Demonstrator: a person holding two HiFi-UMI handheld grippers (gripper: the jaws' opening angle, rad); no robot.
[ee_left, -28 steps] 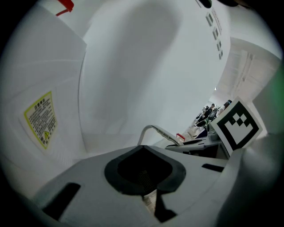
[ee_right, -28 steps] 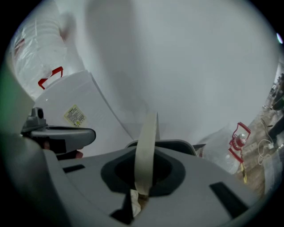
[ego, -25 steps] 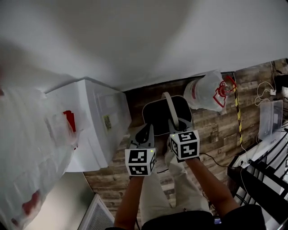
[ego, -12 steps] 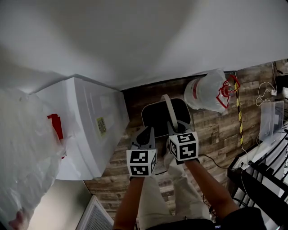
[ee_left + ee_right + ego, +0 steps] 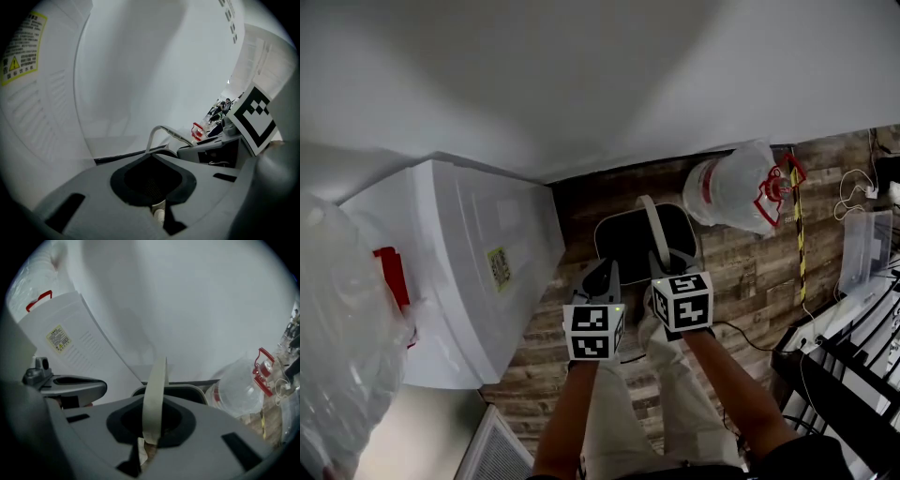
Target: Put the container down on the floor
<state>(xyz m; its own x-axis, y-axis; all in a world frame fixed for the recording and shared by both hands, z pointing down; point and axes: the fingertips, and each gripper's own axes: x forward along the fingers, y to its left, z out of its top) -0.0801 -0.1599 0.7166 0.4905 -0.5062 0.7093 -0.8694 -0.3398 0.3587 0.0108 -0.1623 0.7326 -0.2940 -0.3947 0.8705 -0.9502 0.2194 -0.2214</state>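
Handle [image 5: 650,223] clenched in my right gripper [image 5: 149,440], left gripper [image 5: 157,207] closed empty; I'd lower the container [image 5: 628,242] level, releasing once on the floor [image 5: 750,281].

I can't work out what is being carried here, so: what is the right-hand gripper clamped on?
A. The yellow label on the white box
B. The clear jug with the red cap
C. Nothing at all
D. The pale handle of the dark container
D: in the right gripper view, the pale handle of the dark container runs straight into the closed jaws of the right gripper.
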